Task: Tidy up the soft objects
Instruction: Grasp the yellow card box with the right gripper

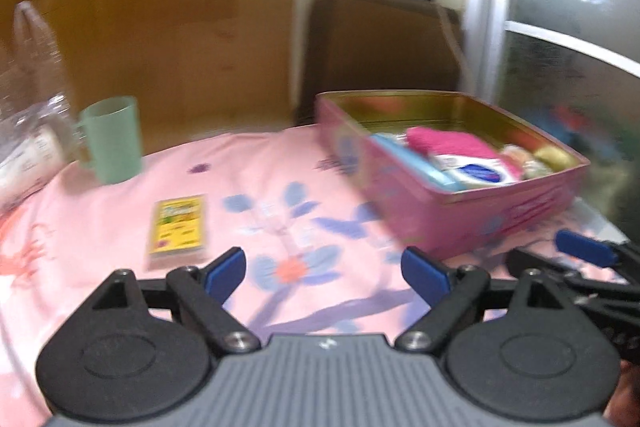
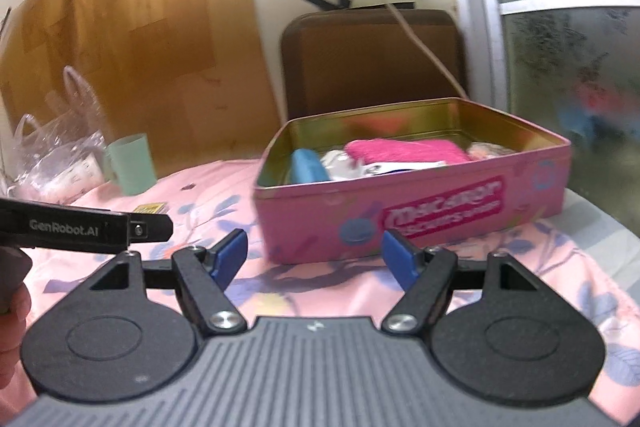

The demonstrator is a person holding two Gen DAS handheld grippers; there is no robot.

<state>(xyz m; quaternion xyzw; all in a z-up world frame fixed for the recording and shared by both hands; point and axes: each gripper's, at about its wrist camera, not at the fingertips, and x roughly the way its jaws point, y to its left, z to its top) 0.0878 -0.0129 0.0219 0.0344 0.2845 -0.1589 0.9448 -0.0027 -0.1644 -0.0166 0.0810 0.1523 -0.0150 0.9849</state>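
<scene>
Holding both grippers wide and empty right now: left gripper [image 1: 322, 273] over the pink floral cloth [image 1: 100, 227], right gripper [image 2: 314, 253] just short of the open pink metal tin [image 2: 440, 211] at frame centre. Soft stuff like the fuzzy magenta cloth [image 2: 404, 149] sits inside. I'd slow down, everything's blurry, before reaching in.

Each gripper [image 2: 314, 259] has black arms, 2 blue pads [image 2: 230, 253], silver screws and a ribbed grey body.
</scene>
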